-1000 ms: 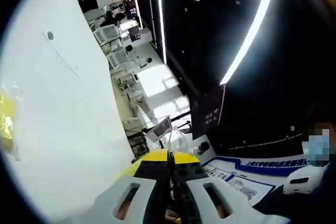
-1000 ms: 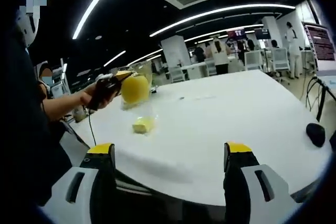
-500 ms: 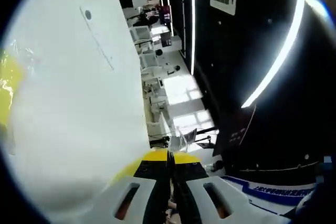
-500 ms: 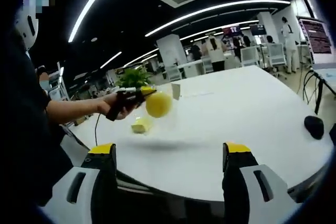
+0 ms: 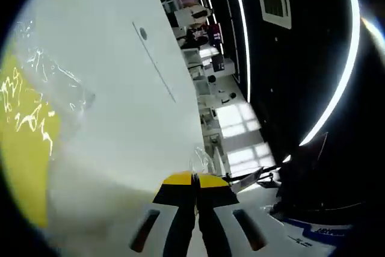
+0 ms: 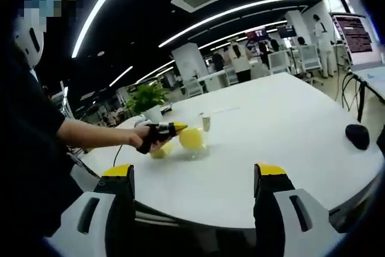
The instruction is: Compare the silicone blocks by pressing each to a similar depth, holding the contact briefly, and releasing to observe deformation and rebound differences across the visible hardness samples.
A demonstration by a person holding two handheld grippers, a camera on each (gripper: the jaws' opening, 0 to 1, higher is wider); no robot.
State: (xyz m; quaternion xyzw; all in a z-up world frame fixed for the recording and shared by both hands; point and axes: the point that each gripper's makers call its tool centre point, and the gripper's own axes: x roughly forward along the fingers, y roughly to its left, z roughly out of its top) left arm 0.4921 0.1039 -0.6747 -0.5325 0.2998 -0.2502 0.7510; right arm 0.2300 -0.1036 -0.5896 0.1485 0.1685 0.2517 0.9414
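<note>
On the white table [image 6: 264, 130], from the right gripper view, the left gripper [image 6: 171, 129] sits with yellow tips pressed together beside the yellow silicone blocks [image 6: 191, 138] in clear wrap; a dark mouse [image 6: 357, 136] lies far right; the right gripper [image 6: 195, 179] hovers, jaws spread wide

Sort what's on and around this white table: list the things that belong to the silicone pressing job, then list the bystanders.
Job:
- left gripper, jaws together
- yellow piece at its tip
- second yellow piece beside it, on the table
- right gripper, jaws apart

Bystanders:
- potted plant
- black object near the white table edge
</note>
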